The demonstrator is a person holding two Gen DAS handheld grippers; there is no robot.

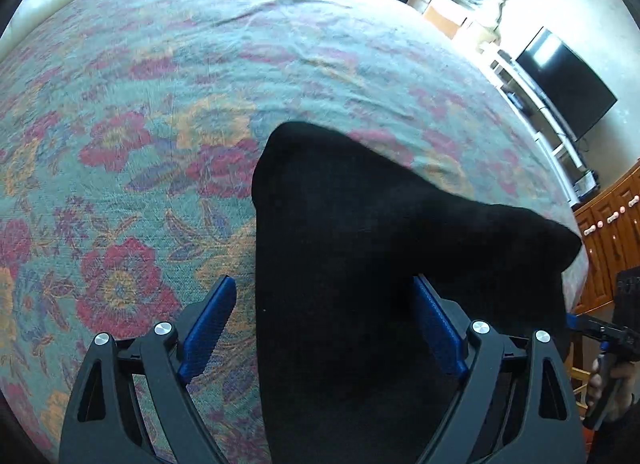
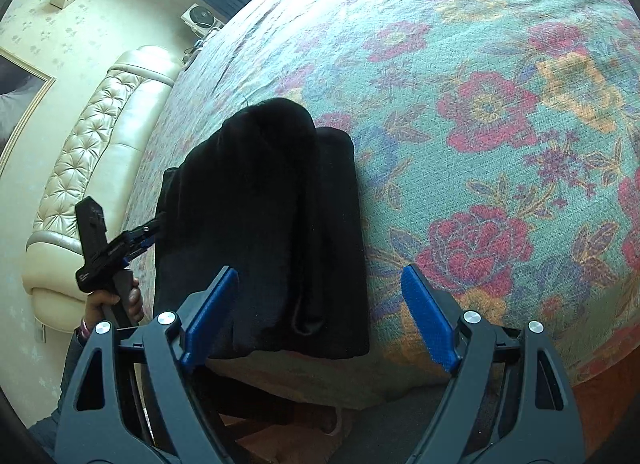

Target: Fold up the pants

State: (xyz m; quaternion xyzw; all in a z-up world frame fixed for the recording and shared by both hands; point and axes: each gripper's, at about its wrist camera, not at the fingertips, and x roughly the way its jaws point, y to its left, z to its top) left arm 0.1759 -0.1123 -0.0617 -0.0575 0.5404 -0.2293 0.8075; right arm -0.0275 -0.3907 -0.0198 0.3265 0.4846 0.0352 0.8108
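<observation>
Black pants (image 2: 264, 224) lie folded into a thick stack on the floral bedspread (image 2: 480, 136), close to the bed's near edge. My right gripper (image 2: 320, 316) hangs open over that edge; its left pad is beside the stack's near corner, with no grip on the cloth. In the left wrist view the pants (image 1: 360, 244) run up between the wide-open jaws of my left gripper (image 1: 322, 326). The cloth overlaps the right pad (image 1: 434, 324), while the left pad stands apart from it over the bedspread (image 1: 140, 104). Each gripper shows in the other's view, a hand holding it: right gripper (image 1: 600, 334), left gripper (image 2: 140, 234).
A cream tufted headboard (image 2: 92, 152) borders the bed on one side. A dark television (image 1: 564, 84) on a white stand and wooden cabinets (image 1: 612, 224) stand beyond the other side. Floor (image 2: 400, 404) shows below the bed's near edge.
</observation>
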